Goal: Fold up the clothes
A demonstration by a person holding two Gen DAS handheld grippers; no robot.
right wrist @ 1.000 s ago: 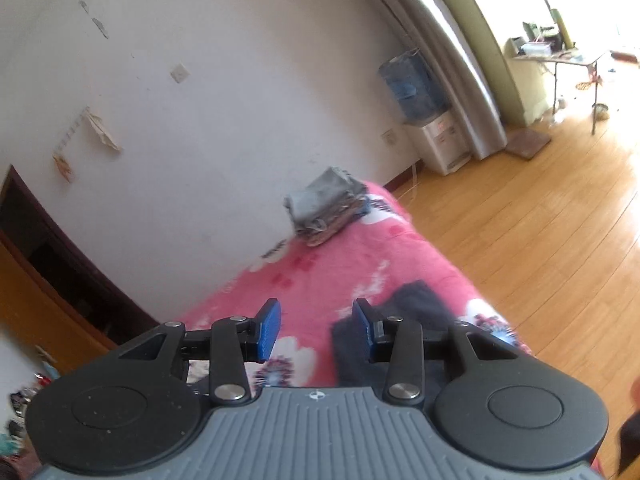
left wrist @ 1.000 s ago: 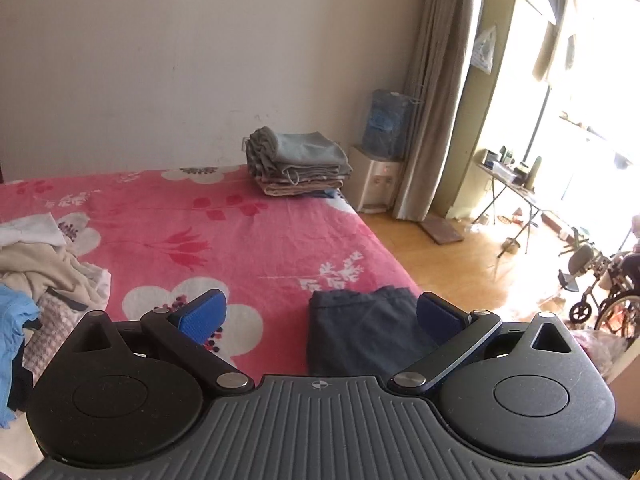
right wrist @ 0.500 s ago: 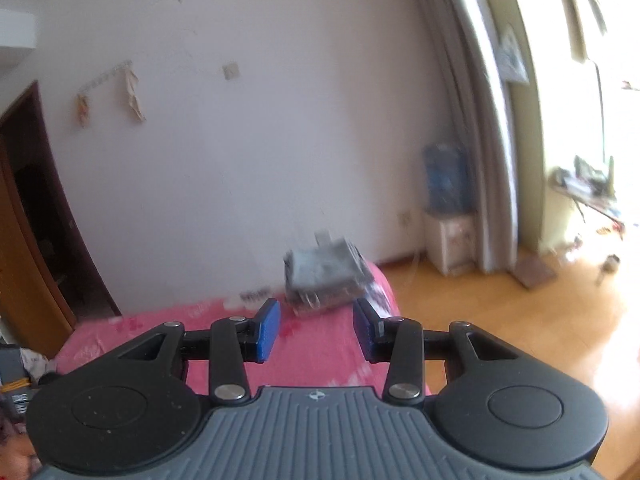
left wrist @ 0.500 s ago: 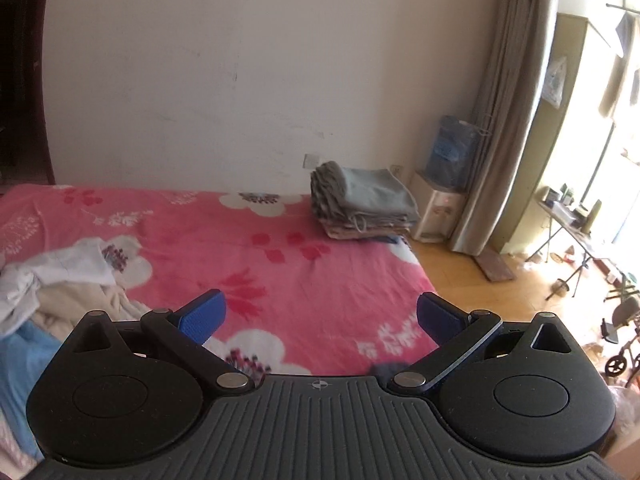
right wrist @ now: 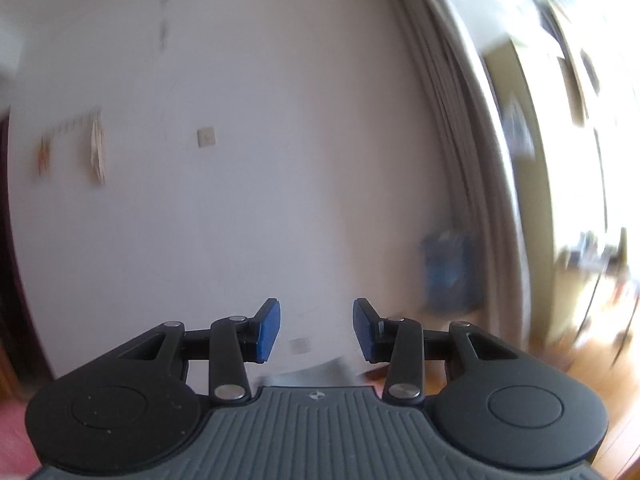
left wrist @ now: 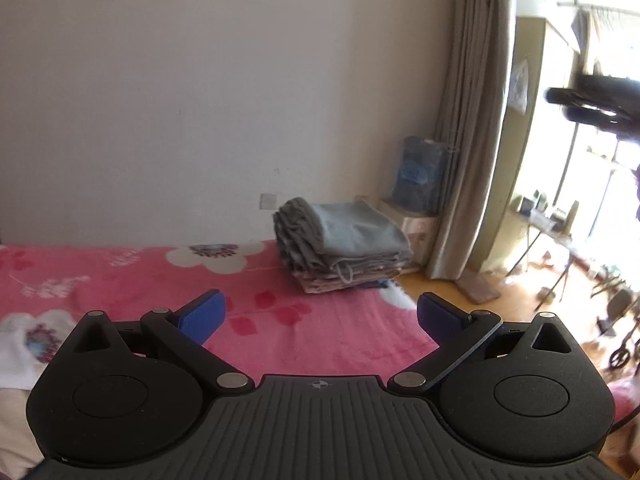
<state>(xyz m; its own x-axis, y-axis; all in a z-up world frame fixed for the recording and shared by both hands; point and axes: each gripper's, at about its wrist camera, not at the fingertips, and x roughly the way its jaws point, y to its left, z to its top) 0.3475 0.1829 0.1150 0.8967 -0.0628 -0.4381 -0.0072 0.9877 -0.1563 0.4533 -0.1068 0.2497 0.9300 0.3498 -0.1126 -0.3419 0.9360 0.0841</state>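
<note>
Folded clothes, stack (left wrist: 344, 248): grey piece on top, several layers beneath, at the far corner of the bed (left wrist: 280, 332), near the wall; judged done; unfolded clothes (left wrist: 16, 360): pale cloth at the lower left edge of the bed, apparently left to fold; left gripper (left wrist: 318, 316): fingers wide apart, nothing between them, above the pink blanket; right gripper (right wrist: 316, 330): fingers partly apart, empty, facing the blurred wall (right wrist: 240, 160); no garment in hand.
</note>
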